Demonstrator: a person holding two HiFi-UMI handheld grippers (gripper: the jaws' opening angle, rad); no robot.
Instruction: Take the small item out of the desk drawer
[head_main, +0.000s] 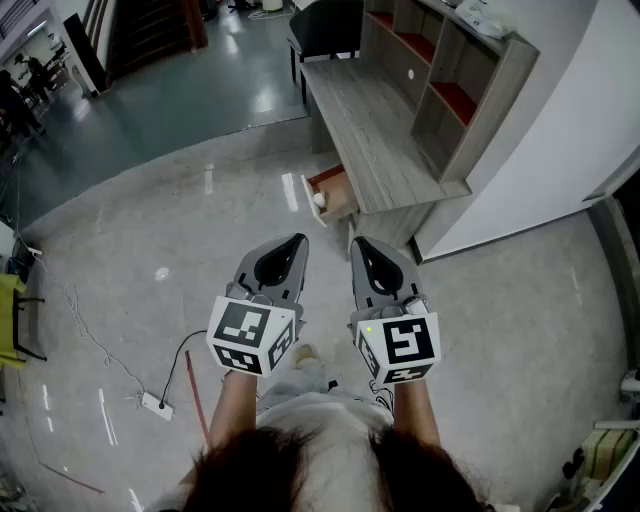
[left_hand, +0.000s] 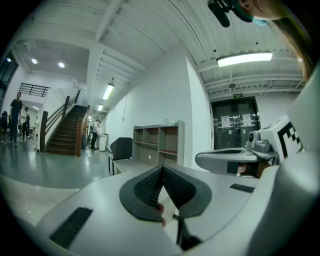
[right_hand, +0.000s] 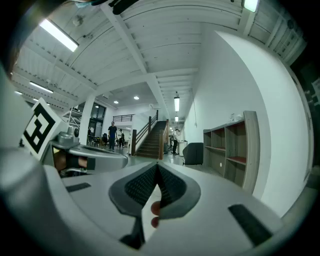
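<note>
The wooden desk (head_main: 375, 130) stands ahead against the white wall. Its drawer (head_main: 338, 190) is pulled open toward me, and a small white item (head_main: 320, 200) lies at its front end. My left gripper (head_main: 298, 240) and right gripper (head_main: 358, 244) are held side by side above the floor, a short way in front of the drawer and pointing at it. Both are shut, with nothing between the jaws. In the left gripper view the pads (left_hand: 150, 187) meet at the tip. The right gripper view shows its pads (right_hand: 170, 187) closed as well.
A shelf unit (head_main: 450, 80) sits on the desk's right side, and a black chair (head_main: 325, 25) stands at its far end. A power strip (head_main: 157, 405) with a cable lies on the shiny floor at the left. Stairs (right_hand: 152, 137) and people stand far off.
</note>
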